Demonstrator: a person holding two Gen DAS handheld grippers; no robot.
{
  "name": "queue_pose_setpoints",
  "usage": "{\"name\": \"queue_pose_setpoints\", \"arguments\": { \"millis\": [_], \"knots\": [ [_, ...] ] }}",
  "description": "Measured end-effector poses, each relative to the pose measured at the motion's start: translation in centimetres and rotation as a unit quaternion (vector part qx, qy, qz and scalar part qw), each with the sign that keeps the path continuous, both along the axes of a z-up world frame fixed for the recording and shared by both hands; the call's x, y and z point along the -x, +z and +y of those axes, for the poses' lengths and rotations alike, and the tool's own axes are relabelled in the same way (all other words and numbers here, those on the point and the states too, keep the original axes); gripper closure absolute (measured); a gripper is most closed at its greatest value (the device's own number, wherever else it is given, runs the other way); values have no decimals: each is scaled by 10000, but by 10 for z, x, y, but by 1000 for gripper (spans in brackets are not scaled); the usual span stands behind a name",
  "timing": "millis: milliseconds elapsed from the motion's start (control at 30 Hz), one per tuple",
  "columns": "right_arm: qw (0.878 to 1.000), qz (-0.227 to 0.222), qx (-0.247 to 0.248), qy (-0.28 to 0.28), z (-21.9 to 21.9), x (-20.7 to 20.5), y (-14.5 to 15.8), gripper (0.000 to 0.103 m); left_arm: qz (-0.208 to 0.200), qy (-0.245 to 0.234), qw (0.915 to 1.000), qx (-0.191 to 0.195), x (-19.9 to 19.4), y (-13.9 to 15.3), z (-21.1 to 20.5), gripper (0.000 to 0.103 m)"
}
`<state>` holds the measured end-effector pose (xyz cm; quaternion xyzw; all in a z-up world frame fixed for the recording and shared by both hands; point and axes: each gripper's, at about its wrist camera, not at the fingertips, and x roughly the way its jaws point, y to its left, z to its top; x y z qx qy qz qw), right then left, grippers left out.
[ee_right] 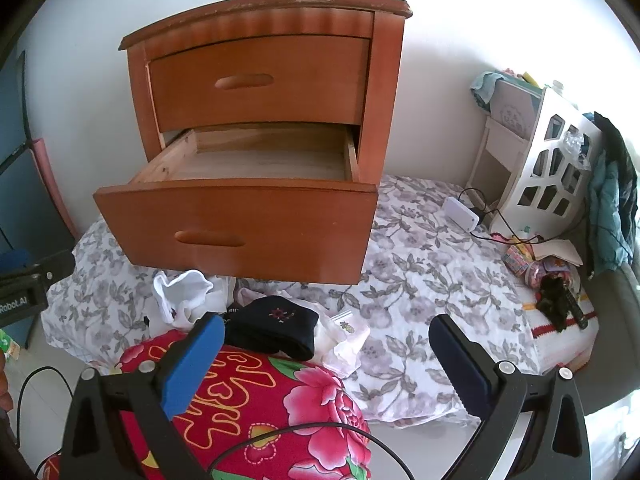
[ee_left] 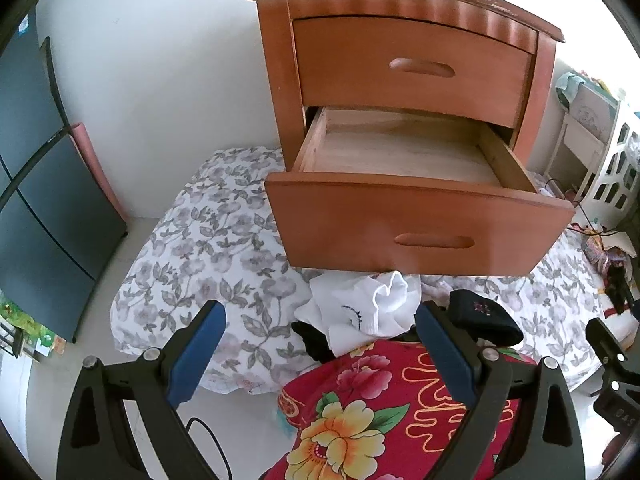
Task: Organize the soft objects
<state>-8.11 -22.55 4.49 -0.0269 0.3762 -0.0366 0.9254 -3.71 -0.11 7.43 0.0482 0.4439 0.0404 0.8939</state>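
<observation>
1. Wooden nightstand [ee_left: 404,60] on a floral-sheeted bed [ee_left: 208,240]: upper drawer [ee_left: 412,64] closed; lower drawer [ee_left: 404,160] pulled out, its visible interior bare wood.
2. Soft objects lie near the lower drawer front: crumpled white cloth [ee_left: 376,308], dark folded sock [ee_right: 276,326], beside a red floral quilt [ee_right: 256,400].
3. Left gripper [ee_left: 320,344] and right gripper [ee_right: 326,344]: jaws wide apart, holding nothing.

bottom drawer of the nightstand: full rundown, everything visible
The bottom drawer of the orange-brown wooden nightstand is pulled well out. Its curved glossy front has a recessed oval handle slot; the sides and floor are paler bare wood. What shows inside is empty. Its front overhangs a white garment on the bed. Neither gripper touches it.
</observation>
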Motion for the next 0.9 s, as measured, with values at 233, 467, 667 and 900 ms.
{"name": "queue_pose_setpoints", "arguments": {
  "millis": [233,467,667,900],
  "knots": [
    [10000,-37,3,-4,1,1,2,0,51,26,10000,4,-1,-1,0,7],
    [10000,-39,1,-18,0,1,3,0,116,65,9999,34,-2,-4,2,7],
    [10000,-44,-2,-20,-1,2,3,0,155,69,9998,74,-3,-5,4,7],
    [10000,-46,-7,-41,-1,2,4,0,154,69,9998,82,-3,-5,4,7]
  ]
}}
